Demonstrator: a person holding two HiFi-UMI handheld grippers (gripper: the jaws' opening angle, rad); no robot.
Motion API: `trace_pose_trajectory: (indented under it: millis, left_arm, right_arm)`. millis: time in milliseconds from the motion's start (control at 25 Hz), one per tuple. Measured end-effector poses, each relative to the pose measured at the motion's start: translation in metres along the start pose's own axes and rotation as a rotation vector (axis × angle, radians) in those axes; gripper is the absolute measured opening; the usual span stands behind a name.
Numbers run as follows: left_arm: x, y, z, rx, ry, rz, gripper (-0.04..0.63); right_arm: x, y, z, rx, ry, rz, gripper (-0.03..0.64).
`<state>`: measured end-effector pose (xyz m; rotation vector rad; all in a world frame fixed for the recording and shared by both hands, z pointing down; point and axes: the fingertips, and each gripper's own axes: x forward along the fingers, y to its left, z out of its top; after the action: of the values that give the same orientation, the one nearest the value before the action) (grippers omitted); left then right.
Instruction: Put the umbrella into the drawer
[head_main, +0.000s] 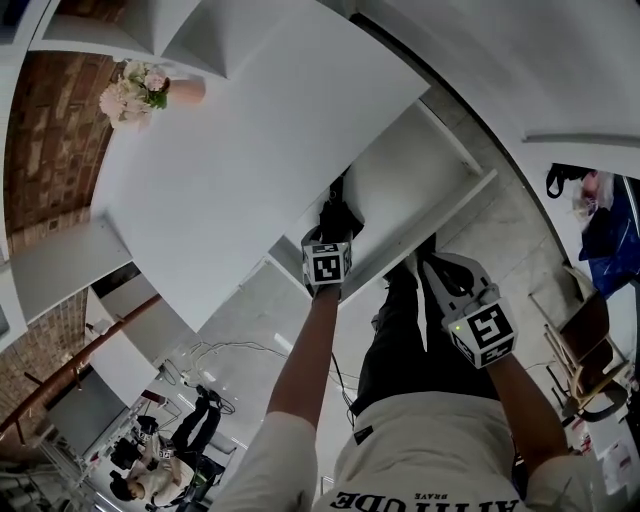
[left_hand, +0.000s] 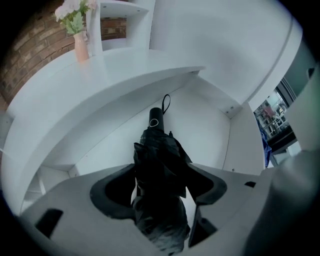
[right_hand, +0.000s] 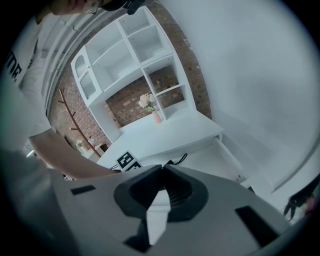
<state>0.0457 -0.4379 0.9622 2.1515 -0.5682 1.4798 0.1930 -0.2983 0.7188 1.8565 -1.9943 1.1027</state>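
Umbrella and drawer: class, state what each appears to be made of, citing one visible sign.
Umbrella: black fabric, probably synthetic, faintly sheeny; it crumples into soft folds. Drawer: likely painted or laminated board, smooth matte white; flat panels, no visible grain.

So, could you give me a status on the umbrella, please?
Left claw open, umbrella loose inside it. Right claw shut, empty. Umbrella down in open drawer, nothing blocking.

Bright, even light washed out the white counter; the umbrella sank into featureless black. Edges bulged, and the gripper views' corners darkened.
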Motion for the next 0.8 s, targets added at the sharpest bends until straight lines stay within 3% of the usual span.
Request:
trace_pose_trajectory:
  millis: [360,680,800]
  left_arm:
    - [-0.067,-0.008,0.007,-0.017,-0.086,0.000,0.307]
    - [-0.135,-0.017,0.004,-0.089,-0.199,-0.080,0.302]
    - [-0.169,-0.020,0.002,-0.110,-0.264,-0.099,0.267]
  right_arm:
    - [-0.034,0.009,0.018,-0.030,-0.010,-0.028,0.035]
    - [-0.062,0.037,0.027,-0.110,-0.002,-0.047,0.035]
    - [-0.072,0.048,0.025,-0.135,0.000,-0.056,0.035]
